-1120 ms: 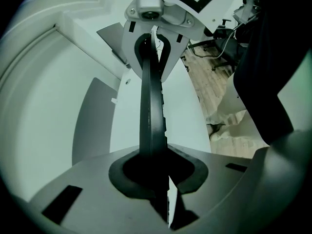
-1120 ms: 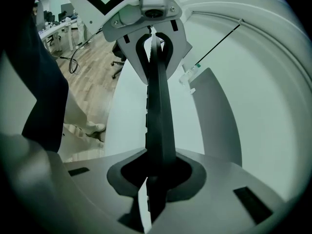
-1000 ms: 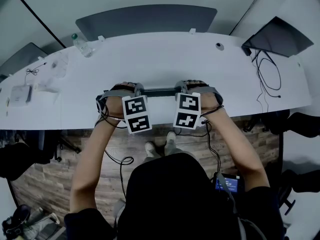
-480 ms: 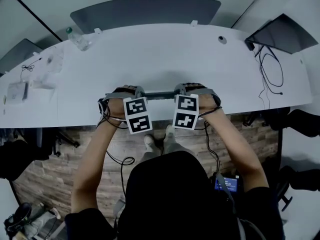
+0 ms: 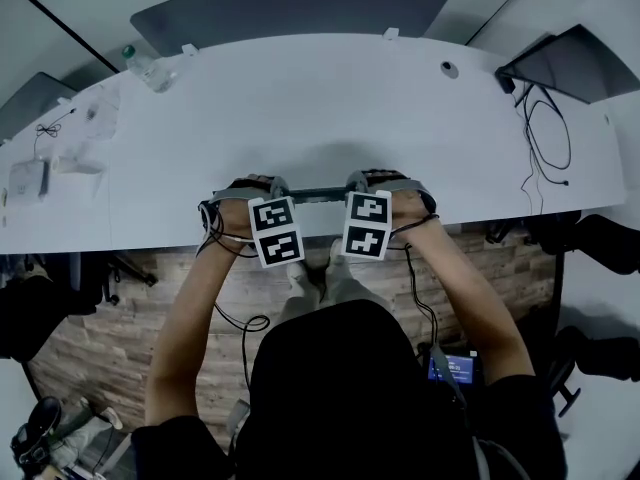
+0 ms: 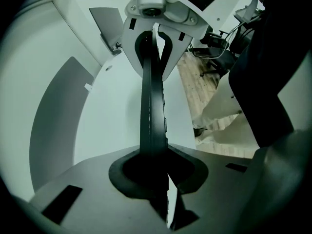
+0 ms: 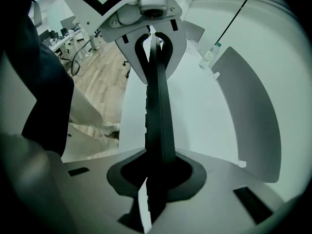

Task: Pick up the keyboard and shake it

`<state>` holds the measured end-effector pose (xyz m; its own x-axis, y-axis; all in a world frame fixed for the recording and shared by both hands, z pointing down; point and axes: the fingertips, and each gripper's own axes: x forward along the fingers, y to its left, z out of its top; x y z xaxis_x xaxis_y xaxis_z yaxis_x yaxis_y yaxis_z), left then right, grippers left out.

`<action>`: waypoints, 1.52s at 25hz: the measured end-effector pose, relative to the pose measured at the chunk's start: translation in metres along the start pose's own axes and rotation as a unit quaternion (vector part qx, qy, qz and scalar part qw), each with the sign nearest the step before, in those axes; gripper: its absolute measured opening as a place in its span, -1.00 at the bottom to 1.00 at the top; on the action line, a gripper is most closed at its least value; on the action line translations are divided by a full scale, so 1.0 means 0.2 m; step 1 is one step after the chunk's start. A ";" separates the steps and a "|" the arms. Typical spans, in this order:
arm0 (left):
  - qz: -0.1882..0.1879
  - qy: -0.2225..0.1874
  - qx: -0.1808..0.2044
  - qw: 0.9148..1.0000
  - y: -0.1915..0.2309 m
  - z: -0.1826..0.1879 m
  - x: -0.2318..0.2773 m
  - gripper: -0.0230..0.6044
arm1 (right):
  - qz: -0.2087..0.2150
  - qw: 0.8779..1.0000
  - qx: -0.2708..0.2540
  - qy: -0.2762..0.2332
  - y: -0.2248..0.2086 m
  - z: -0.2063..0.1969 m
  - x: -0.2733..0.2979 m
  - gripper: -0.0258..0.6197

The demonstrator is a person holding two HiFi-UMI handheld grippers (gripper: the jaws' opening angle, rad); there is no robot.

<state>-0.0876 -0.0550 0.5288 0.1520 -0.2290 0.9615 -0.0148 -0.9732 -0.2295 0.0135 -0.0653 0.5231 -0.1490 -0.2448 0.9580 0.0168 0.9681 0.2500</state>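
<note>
Keyboard (image 5: pixel 318 194) edge-on, long axis left-right at mid-frame; left gripper (image 5: pixel 277 184) and right gripper (image 5: pixel 357 180) pinch its ends; keys hidden.

This looks like an open-plan office. A long, curved white tabletop (image 5: pixel 330 98) backs onto a low grey divider panel (image 5: pixel 290 8). A dark laptop (image 5: pixel 585 63) with loose black cables (image 5: pixel 545 138) sits at one end. Wood-plank flooring (image 5: pixel 120 338) runs beneath, and black swivel chairs (image 6: pixel 214 43) stand at further desks (image 7: pixel 63 38).
</note>
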 end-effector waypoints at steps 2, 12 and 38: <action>-0.007 0.000 0.000 1.000 -0.01 0.00 0.03 -0.66 | 0.007 1.000 0.003 0.001 0.01 -0.01 0.03 -0.67; -0.037 -0.001 -0.006 0.999 -0.02 -0.02 0.14 -0.66 | 0.036 0.999 0.006 0.001 0.02 -0.03 0.14 -0.67; -0.076 -0.002 -0.010 0.997 -0.03 -0.02 0.24 -0.66 | 0.079 0.997 0.009 -0.004 0.04 -0.06 0.27 -0.67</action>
<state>-0.0836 -0.0612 0.5770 0.1588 -0.0785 0.9842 -0.0107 -0.9969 -0.0778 0.0173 -0.0712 0.5791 -0.1533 -0.0887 0.9842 0.0234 0.9954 0.0933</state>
